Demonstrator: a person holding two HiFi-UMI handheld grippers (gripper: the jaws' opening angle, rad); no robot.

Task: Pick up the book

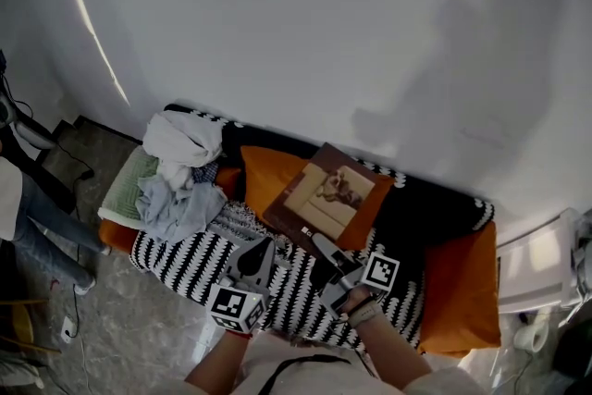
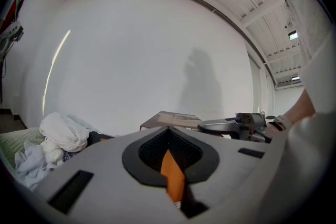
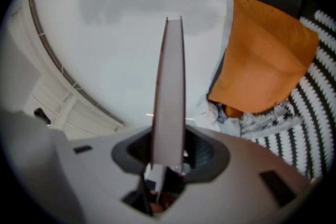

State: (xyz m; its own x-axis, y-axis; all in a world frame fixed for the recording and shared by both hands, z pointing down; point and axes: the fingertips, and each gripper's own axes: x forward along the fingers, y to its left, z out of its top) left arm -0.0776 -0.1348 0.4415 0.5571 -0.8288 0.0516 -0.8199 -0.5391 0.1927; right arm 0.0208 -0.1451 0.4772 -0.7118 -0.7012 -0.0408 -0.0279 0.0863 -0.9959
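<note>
A brown book (image 1: 328, 194) with a pale cover picture hangs over an orange pillow (image 1: 264, 176) on the bed. My right gripper (image 1: 321, 245) is shut on its near edge. In the right gripper view the book (image 3: 169, 92) stands edge-on between the jaws of that gripper (image 3: 168, 160), with the pillow (image 3: 262, 65) to its right. My left gripper (image 1: 260, 247) hovers just left of it over the black-and-white blanket (image 1: 185, 259), jaws together and holding nothing. The left gripper view shows that gripper (image 2: 169, 140), the book (image 2: 170, 119) and the right gripper (image 2: 231, 125) beyond.
A heap of white and grey clothes (image 1: 180, 171) lies at the bed's left end beside a green folded cloth (image 1: 128, 185). A second orange pillow (image 1: 458, 282) sits at the right end. A white wall rises behind; a person's legs (image 1: 32, 227) stand at far left.
</note>
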